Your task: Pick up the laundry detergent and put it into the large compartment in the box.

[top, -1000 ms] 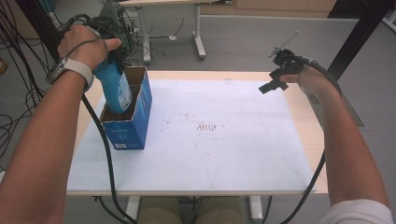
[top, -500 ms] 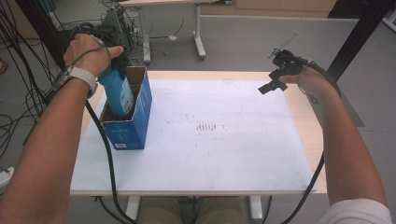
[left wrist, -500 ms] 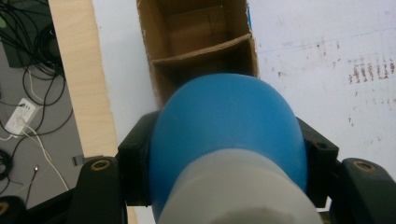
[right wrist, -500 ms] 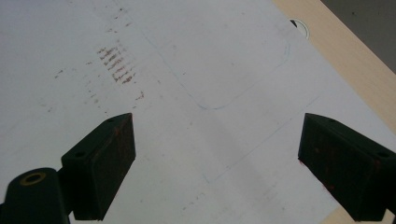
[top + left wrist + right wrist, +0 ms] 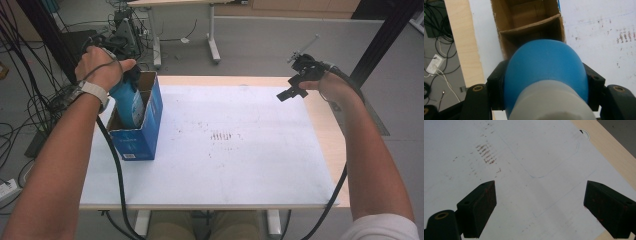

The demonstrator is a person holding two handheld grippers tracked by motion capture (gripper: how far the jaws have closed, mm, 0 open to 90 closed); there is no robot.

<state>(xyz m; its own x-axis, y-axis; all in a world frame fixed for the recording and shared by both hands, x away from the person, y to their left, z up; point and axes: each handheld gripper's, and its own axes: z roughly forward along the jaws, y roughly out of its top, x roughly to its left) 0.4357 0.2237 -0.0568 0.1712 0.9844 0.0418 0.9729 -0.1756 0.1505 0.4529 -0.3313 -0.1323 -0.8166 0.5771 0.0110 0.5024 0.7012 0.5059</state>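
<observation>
The left gripper [image 5: 544, 85] has its two black fingers [image 5: 496, 80] clamped on either side of one blue plastic bottle with a pale grey lower band [image 5: 545, 72], the pads pressed flat against its rounded body. In the high view that bottle [image 5: 127, 102] stands nearly upright with its lower part sunk inside one open blue cardboard box with a brown inside [image 5: 145, 125], and the left hand [image 5: 102, 67] grips the tool from above, a watch with a pale strap on its wrist. The left gripper view looks down past the bottle into the box [image 5: 529, 22], where one cardboard divider splits it into two compartments; the bottle is over the nearer one. The box sits at the left edge of the one white-covered wooden surface [image 5: 240, 150], close to its far corner. The right gripper [image 5: 540, 207] has its two black fingers [image 5: 480, 206] spread wide apart with nothing between them, hanging over the bare white covering, which bears one cluster of small brownish marks [image 5: 486, 153] and one faint drawn outline with rounded corners. In the high view the right gripper [image 5: 292, 90] hangs above the far right corner of the surface, well apart from the box, with the right hand [image 5: 330, 85] behind it and one black cable trailing down from each tool.
</observation>
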